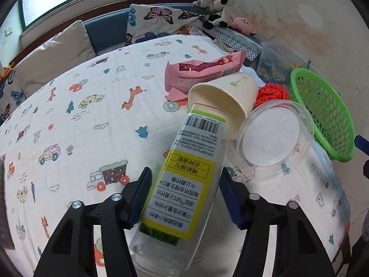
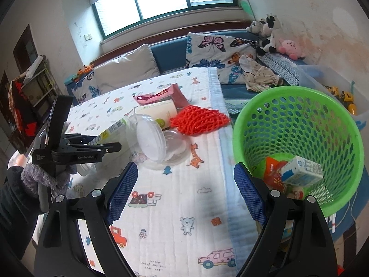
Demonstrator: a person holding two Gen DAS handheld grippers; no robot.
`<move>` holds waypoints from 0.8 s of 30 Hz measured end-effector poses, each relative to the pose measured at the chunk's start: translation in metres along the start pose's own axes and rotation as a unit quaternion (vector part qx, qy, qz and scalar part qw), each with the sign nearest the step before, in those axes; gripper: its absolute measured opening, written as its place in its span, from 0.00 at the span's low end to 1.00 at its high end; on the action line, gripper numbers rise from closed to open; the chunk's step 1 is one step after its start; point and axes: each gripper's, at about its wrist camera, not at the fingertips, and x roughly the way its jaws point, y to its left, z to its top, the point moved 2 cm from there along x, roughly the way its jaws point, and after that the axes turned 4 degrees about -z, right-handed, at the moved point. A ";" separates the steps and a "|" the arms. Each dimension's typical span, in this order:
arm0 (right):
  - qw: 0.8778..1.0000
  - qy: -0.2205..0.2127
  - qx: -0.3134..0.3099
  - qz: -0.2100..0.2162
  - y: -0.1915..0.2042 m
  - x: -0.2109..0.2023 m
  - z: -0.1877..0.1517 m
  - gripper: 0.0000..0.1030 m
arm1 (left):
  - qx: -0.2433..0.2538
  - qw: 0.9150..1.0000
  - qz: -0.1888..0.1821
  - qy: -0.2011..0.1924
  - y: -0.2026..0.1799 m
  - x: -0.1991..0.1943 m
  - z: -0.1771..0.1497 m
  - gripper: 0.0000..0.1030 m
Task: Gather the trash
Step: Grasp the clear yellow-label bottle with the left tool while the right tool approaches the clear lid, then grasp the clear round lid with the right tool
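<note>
The bottle [image 1: 184, 173] lay on its side on the surface [image 1: 76, 120], its far end inside the mouth of a tipped paper cup [image 1: 226, 97], beside a clear tub [image 1: 274, 138]. Empty and clear, it was probably light, thin-walled and slick; the labelled middle offered the best hold. The left claw [image 1: 184, 196] straddled that middle, its jaws partly apart; the left pad touched the label, while contact at the right pad could not be confirmed. The right claw [image 2: 184, 194] stood wide apart and empty above the surface, beside the green basket [image 2: 346, 124].
</note>
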 end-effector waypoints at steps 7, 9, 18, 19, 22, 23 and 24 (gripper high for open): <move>1.000 0.006 -0.020 -0.008 0.012 0.009 0.000 0.83 | -0.028 0.999 -0.002 -0.022 0.012 -0.018 -0.004 0.46; 0.999 0.005 -0.031 -0.013 0.019 0.013 0.001 0.83 | -0.040 0.999 -0.003 -0.026 0.017 -0.024 -0.006 0.46; 0.995 0.002 -0.085 -0.049 0.060 0.044 0.006 0.84 | -0.082 0.995 0.002 -0.052 0.044 -0.055 -0.014 0.45; 0.995 0.002 -0.090 -0.052 0.064 0.048 0.006 0.85 | -0.089 0.995 0.002 -0.055 0.047 -0.058 -0.015 0.45; 0.993 0.004 -0.100 -0.065 0.078 0.064 0.007 0.87 | -0.098 0.993 0.000 -0.062 0.054 -0.065 -0.019 0.44; 0.992 0.006 -0.103 -0.070 0.081 0.069 0.008 0.88 | -0.101 0.993 -0.001 -0.064 0.056 -0.066 -0.020 0.44; 0.991 0.006 -0.108 -0.077 0.085 0.074 0.008 0.89 | -0.104 0.992 -0.001 -0.066 0.058 -0.069 -0.022 0.44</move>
